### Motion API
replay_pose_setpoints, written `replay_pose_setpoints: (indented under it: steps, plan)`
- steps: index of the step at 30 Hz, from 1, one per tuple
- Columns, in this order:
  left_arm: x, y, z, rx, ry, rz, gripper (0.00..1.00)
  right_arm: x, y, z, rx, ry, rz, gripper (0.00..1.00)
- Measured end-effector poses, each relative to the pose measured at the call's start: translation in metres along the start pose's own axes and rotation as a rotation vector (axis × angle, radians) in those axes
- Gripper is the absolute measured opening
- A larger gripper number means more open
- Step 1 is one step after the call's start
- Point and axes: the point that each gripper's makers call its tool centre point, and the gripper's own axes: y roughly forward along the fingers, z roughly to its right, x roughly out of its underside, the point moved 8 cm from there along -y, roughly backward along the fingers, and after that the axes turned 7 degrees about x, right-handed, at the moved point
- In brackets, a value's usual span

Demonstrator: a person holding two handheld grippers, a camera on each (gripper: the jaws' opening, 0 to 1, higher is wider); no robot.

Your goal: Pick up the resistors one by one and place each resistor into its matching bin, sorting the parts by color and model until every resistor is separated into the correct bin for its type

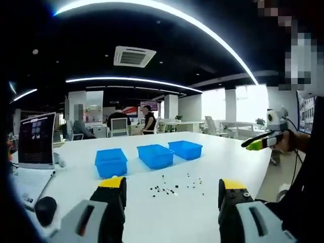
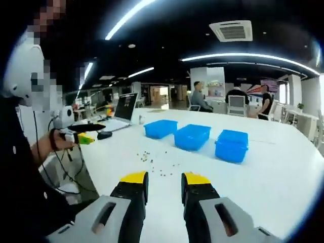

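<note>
Several small dark resistors [image 1: 174,186] lie scattered on the white table [image 1: 202,162], just in front of three blue bins: left [image 1: 111,162], middle [image 1: 155,155], right [image 1: 185,149]. My left gripper [image 1: 173,185] hovers short of the pile, its yellow-tipped jaws wide open and holding nothing. In the right gripper view the resistors [image 2: 157,162] lie ahead of my right gripper [image 2: 165,178], which is open with a narrower gap and nothing in it. The bins [image 2: 192,136] stand beyond them. Each gripper appears in the other's view, held in a hand off the table edge.
A laptop [image 1: 36,140], a black mouse [image 1: 45,208] and papers [image 1: 28,182] sit at the table's left end. The person's body [image 2: 20,167] stands at the table's edge. People sit at desks [image 1: 119,124] far behind.
</note>
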Motion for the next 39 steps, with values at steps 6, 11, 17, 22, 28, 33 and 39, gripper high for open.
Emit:
replay_pose_setpoints:
  steps: [6, 11, 17, 22, 28, 33, 39]
  plan:
    - [0.008, -0.008, -0.001, -0.008, -0.014, -0.018, 0.75, -0.027, 0.03, -0.01, -0.191, -0.136, -0.111, 0.28]
    - [0.014, -0.012, -0.001, -0.012, -0.019, -0.037, 0.75, -0.04, 0.057, -0.017, -0.298, -0.211, -0.205, 0.28]
    - [0.02, -0.014, 0.002, -0.022, -0.017, -0.059, 0.75, -0.059, 0.098, -0.021, -0.397, -0.319, -0.322, 0.27]
    - [0.021, -0.015, 0.006, -0.013, -0.012, -0.069, 0.75, -0.059, 0.134, -0.027, -0.451, -0.372, -0.435, 0.24]
    - [0.02, -0.016, 0.011, -0.012, -0.013, -0.063, 0.75, -0.039, 0.177, -0.039, -0.497, -0.409, -0.573, 0.24]
    - [0.019, -0.019, 0.011, -0.028, -0.001, -0.071, 0.75, -0.02, 0.204, -0.047, -0.498, -0.414, -0.67, 0.23]
    - [0.019, -0.025, 0.008, -0.05, -0.001, -0.074, 0.74, -0.011, 0.222, -0.054, -0.5, -0.434, -0.72, 0.21]
